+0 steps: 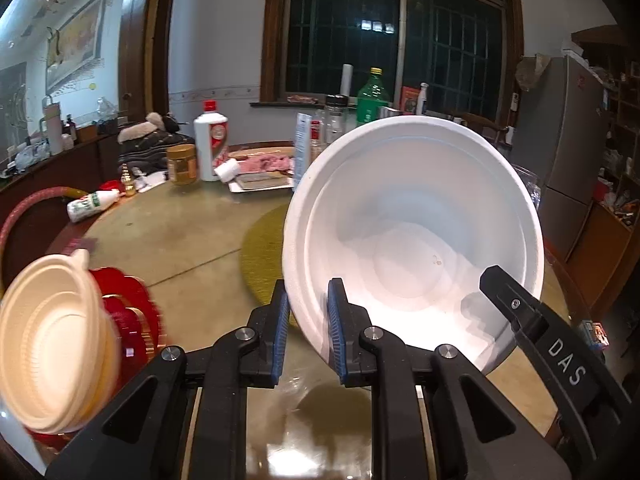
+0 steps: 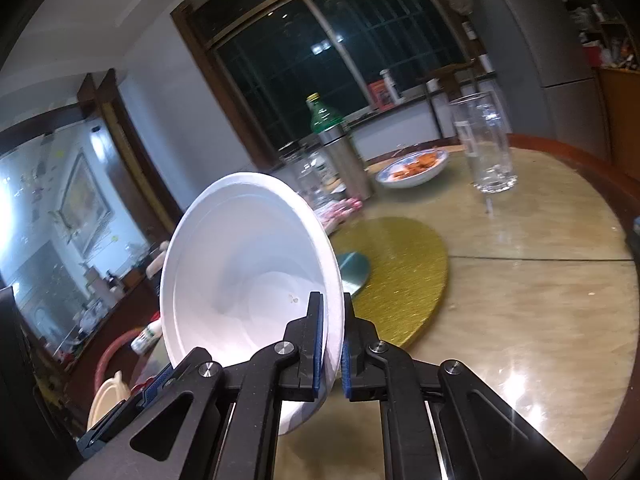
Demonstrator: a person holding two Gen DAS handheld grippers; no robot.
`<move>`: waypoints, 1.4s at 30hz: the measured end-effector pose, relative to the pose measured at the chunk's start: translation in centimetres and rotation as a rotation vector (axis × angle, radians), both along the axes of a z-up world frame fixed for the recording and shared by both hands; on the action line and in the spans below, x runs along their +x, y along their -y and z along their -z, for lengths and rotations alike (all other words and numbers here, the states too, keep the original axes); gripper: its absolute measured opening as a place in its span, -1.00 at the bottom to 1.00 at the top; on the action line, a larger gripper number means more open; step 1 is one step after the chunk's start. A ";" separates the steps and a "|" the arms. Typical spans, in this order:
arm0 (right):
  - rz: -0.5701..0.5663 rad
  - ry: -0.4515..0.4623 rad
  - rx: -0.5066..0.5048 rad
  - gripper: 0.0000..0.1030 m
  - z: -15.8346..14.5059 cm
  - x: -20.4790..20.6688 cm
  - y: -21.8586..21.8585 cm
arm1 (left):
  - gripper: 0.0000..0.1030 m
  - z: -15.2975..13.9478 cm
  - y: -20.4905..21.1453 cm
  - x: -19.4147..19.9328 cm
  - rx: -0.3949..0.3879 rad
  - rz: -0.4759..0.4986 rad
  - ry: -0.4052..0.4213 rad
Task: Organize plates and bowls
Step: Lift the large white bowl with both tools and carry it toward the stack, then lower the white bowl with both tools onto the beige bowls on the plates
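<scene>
A white foam bowl (image 1: 412, 240) hangs tilted above the round table, its opening turned toward me. My left gripper (image 1: 308, 292) is shut on its left rim, one blue pad inside and one outside. One finger (image 1: 516, 304) of my right gripper shows on the opposite rim. In the right wrist view my right gripper (image 2: 330, 304) is shut on the right rim of the bowl (image 2: 240, 264). Low at the left stands a cream bowl stack (image 1: 48, 344) beside red plates (image 1: 128, 320).
A gold round mat (image 1: 264, 256) lies on the table under the bowl. Behind it are a white bottle (image 1: 211, 140), a jar (image 1: 182, 164) and a green bottle (image 1: 372, 96). A tall glass (image 2: 484, 144) and a dish of food (image 2: 412, 168) stand at the far right.
</scene>
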State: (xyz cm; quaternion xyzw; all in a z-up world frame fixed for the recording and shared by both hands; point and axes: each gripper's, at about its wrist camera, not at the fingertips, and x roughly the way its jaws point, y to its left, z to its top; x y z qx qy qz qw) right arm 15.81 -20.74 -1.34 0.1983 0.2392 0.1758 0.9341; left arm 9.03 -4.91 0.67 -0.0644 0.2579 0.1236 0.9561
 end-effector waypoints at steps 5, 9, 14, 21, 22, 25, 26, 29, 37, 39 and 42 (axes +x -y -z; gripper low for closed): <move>-0.065 -0.005 0.003 -0.84 -1.2 -1.7 -1.9 | -0.68 -1.5 -1.8 -2.3 0.006 -0.038 -0.004; -0.124 -0.013 -0.001 -0.84 -2.3 -3.0 -4.0 | -0.67 -2.4 -3.7 -4.5 0.007 -0.064 0.003; -0.218 -0.041 -0.016 -0.84 -3.1 -4.3 -7.4 | -0.68 -3.0 -6.9 -7.1 -0.020 -0.116 -0.009; -0.334 -0.079 -0.057 -0.83 -3.1 -5.3 -12.1 | -0.68 -2.4 -10.7 -9.6 -0.049 -0.180 -0.036; -0.350 -0.079 -0.073 -0.84 -3.1 -5.6 -13.0 | -0.67 -2.3 -11.4 -9.9 -0.057 -0.191 -0.040; -0.390 -0.090 -0.103 -0.83 -2.9 -6.2 -15.1 | -0.68 -1.9 -12.9 -10.8 -0.073 -0.226 -0.050; -0.402 -0.096 -0.113 -0.83 -2.9 -6.2 -15.7 | -0.68 -1.9 -13.5 -11.0 -0.080 -0.233 -0.054; -0.441 -0.129 -0.137 -0.83 -2.5 -6.5 -17.2 | -0.68 -1.6 -14.9 -11.5 -0.102 -0.259 -0.071; -0.485 -0.170 -0.221 -0.83 -2.1 -7.0 -19.9 | -0.68 -0.6 -17.4 -12.4 -0.150 -0.272 -0.111; -0.492 -0.182 -0.236 -0.83 -2.0 -7.1 -20.5 | -0.68 -0.6 -17.7 -12.6 -0.158 -0.270 -0.117; -0.496 -0.193 -0.256 -0.83 -2.1 -7.2 -20.9 | -0.68 -0.4 -17.8 -13.1 -0.172 -0.263 -0.129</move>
